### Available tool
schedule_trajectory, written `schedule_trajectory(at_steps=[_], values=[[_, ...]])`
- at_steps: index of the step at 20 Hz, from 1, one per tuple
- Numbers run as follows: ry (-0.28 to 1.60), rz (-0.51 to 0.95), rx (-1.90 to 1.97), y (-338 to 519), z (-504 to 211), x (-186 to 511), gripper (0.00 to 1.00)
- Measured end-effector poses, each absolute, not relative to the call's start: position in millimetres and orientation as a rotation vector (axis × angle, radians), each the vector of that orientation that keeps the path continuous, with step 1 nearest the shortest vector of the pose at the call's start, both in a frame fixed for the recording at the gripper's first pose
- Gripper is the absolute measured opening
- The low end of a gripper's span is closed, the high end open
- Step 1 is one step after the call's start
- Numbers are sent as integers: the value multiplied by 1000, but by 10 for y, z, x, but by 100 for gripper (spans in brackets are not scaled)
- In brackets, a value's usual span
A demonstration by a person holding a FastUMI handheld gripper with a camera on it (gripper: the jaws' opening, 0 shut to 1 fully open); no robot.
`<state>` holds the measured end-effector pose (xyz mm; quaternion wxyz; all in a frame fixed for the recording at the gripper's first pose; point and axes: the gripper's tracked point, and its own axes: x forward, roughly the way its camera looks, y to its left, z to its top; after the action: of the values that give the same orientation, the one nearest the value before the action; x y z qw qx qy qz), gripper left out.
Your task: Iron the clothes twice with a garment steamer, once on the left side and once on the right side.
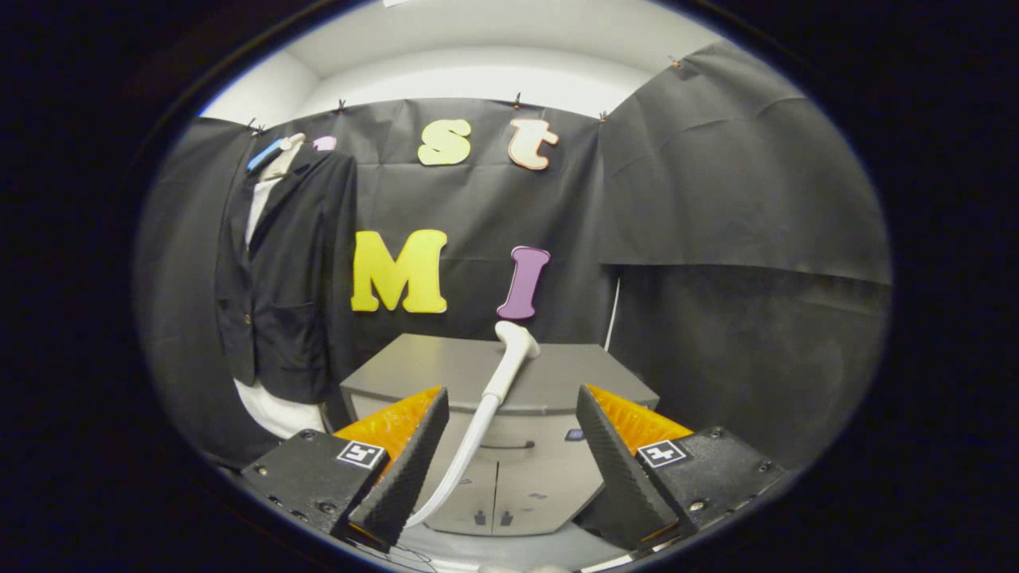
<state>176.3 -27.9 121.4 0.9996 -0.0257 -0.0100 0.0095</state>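
1. Far to the left, a dark jacket hangs on the booth wall over a white shirt whose hem shows below it. It hangs high and flat, front facing out, so I'd judge it is placed that way to leave both its left and right sides open to steam.

2. Next comes the left finger of the gripper, with a ridged black pad and orange backing. It stands well apart from its partner, so the claw is released and holds nothing.

3. Between the fingers, closer to the left one, the garment steamer rises on its white handle, its head tilted up in front of a grey cabinet. It leans handle-first toward the gripper, which looks like the easiest part to take.

4. The cabinet sits just beyond the fingers, beside and below the jacket. Its near left corner could get in the way of a low sweep toward the clothes.

5. A thin white cord runs down the wall behind the cabinet's right side. The steamer's own hose may trail.

6. The right finger stands clear of the steamer.
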Motion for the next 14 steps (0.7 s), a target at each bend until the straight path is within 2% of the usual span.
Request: schedule_trajectory(at_steps=[6,14], values=[[72,68,-64,-306,1340,2888,100],[268,131,-65,-234,795,4012,100]])
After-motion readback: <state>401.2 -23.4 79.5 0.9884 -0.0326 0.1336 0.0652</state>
